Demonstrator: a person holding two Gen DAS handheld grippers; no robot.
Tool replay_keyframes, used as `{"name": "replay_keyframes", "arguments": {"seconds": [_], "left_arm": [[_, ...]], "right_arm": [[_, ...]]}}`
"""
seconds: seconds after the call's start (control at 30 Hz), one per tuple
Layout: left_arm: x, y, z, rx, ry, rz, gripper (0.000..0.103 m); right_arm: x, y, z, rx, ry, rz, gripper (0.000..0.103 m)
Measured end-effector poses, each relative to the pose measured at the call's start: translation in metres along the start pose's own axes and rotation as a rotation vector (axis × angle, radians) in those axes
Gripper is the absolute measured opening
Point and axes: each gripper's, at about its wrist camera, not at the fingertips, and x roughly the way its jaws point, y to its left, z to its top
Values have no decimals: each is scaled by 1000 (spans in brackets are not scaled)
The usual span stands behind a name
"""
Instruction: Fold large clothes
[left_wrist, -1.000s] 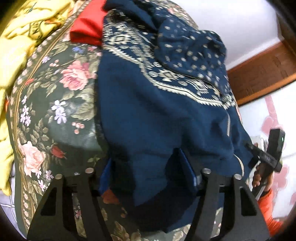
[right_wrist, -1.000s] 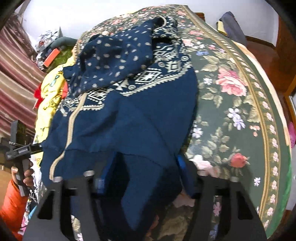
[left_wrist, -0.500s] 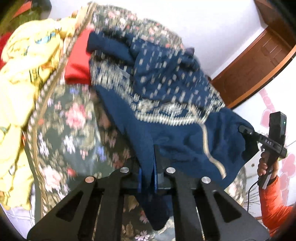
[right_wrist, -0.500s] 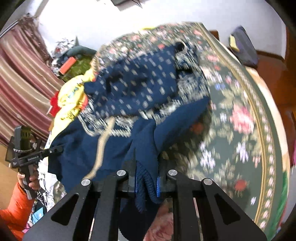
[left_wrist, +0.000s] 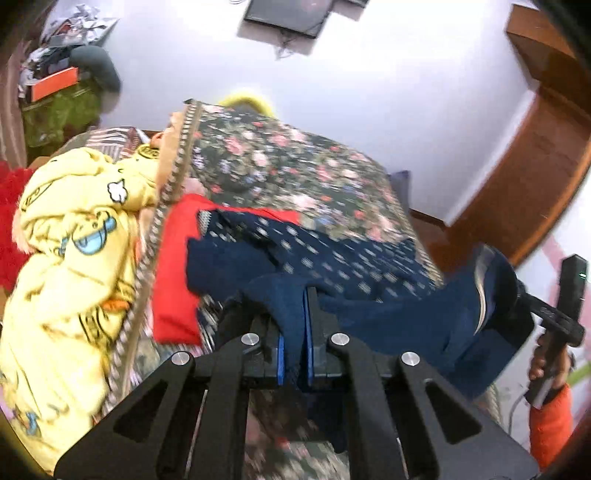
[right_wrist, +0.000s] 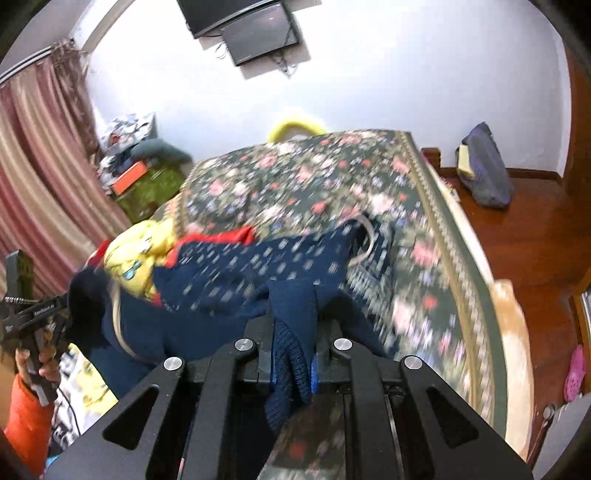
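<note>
One navy garment (left_wrist: 388, 306), one red cloth (left_wrist: 173, 266), one yellow blanket (left_wrist: 70, 258), one floral bedspread (right_wrist: 295, 184), two wall screens (right_wrist: 258, 29).

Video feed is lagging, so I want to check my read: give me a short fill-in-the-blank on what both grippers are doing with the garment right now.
1. The left gripper is shut on the ____ garment.
2. The right gripper is ____ on the same garment.
3. The garment lies partly on a bedspread with a ____ pattern.
4. Beside the garment, under its far edge, lies a ____ cloth.

Missing words: blue; shut; floral; red
</note>
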Motion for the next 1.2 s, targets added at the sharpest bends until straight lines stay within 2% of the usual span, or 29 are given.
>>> {"name": "replay_keyframes", "arguments": {"seconds": [0.1,0.23,0.3,0.4,0.47,0.5,0.57,0.6,0.63,0.67,0.7,0.73,0.77,0.87,0.97,1.07,1.2], "left_arm": [[43,10,9,-13,44,50,7],[106,25,-2,2,127,150,9],[125,34,-10,-15,166,158,10],[141,40,-19,-17,194,143,12],[139,37,-21,19,197,153,13],[137,34,-21,35,198,159,13],[126,25,-21,74,196,180,16],[119,20,-20,91,192,189,18],[112,17,-19,103,185,197,23],[103,14,-19,115,169,215,37],[93,11,-18,127,141,238,46],[85,9,-18,136,118,250,59],[70,6,-19,151,79,252,62],[45,0,-26,181,53,234,65],[34,-8,-42,212,76,210,66],[39,-19,-64,252,129,188,67],[63,-37,-90,317,202,193,67]], "right_arm": [[42,-12,6,28,52,-30,10],[93,-31,-1,66,149,-52,10],[110,-41,-9,88,179,-59,10],[106,-48,-11,124,164,-22,11],[95,-51,-13,150,143,-8,17],[90,-50,-12,141,139,-28,22],[82,-46,-11,99,131,-67,25],[71,-41,-11,56,119,-115,29],[69,-40,-11,32,108,-145,37],[56,-35,-13,-10,83,-188,42],[47,-32,-14,-40,61,-209,46],[38,-29,-15,-66,44,-220,46],[31,-25,-16,-88,39,-225,46],[13,-17,-23,-129,42,-203,48],[0,-6,-37,-163,48,-168,57],[4,3,-51,-177,73,-145,58],[28,9,-65,-165,144,-109,58]]}}
